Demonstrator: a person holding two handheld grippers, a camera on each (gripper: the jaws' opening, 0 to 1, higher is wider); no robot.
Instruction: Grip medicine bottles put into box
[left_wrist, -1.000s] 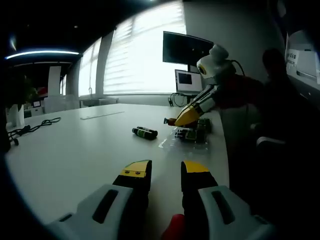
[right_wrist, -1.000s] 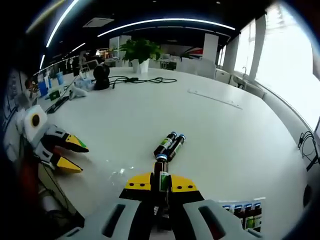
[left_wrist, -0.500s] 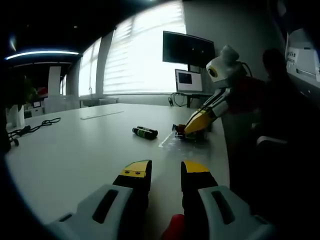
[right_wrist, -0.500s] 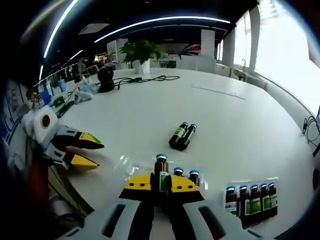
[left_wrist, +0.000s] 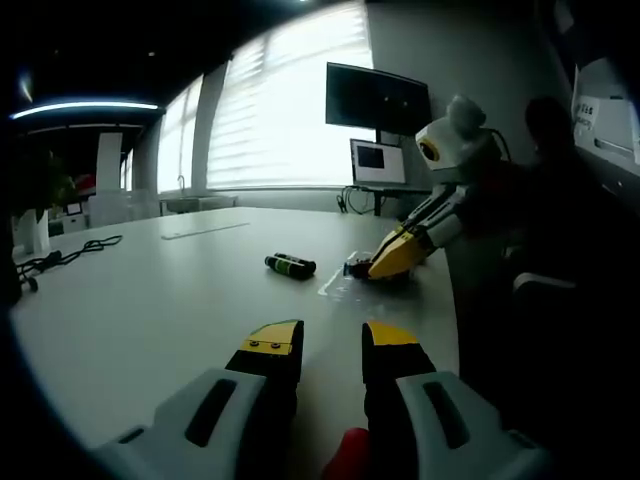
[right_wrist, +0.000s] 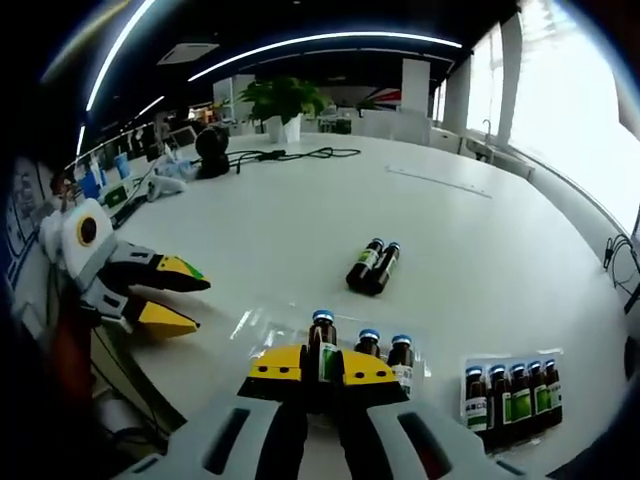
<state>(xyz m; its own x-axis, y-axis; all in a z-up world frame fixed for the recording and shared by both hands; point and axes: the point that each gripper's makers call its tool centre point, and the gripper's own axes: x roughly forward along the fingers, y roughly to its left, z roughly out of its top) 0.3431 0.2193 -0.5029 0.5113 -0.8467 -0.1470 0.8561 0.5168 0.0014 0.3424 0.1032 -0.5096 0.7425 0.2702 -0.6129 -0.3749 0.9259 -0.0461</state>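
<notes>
my right gripper (right_wrist: 321, 372) has its jaws pinched tight on one medicine bottle (right_wrist: 321, 345), brown glass with a blue cap, held upright by its labelled middle. it hangs over the clear tray (right_wrist: 262, 326) at six o'clock in the right gripper view, just beside two bottles (right_wrist: 386, 352) already standing there at about five o'clock. a full row of bottles (right_wrist: 508, 392) sits off at four o'clock, and a loose pair (right_wrist: 373, 266) lies on its side on the white table (right_wrist: 300, 210) near the centre, well apart from the tray.

my left gripper (left_wrist: 332, 346) hovers low over the table edge with its jaws parted by a modest gap and nothing between them. from the right gripper view it shows at nine o'clock. in the left gripper view the loose pair lies at about twelve o'clock, with the right gripper tip down at the tray near one o'clock.

i judge these bottles to be light, rigid and slick-sided, and breakable if dropped. they look tall for their base, so they may tip. taking hold across the label, below the cap, seems the safest place, squeezing gently. the lying pair may roll when nudged.
</notes>
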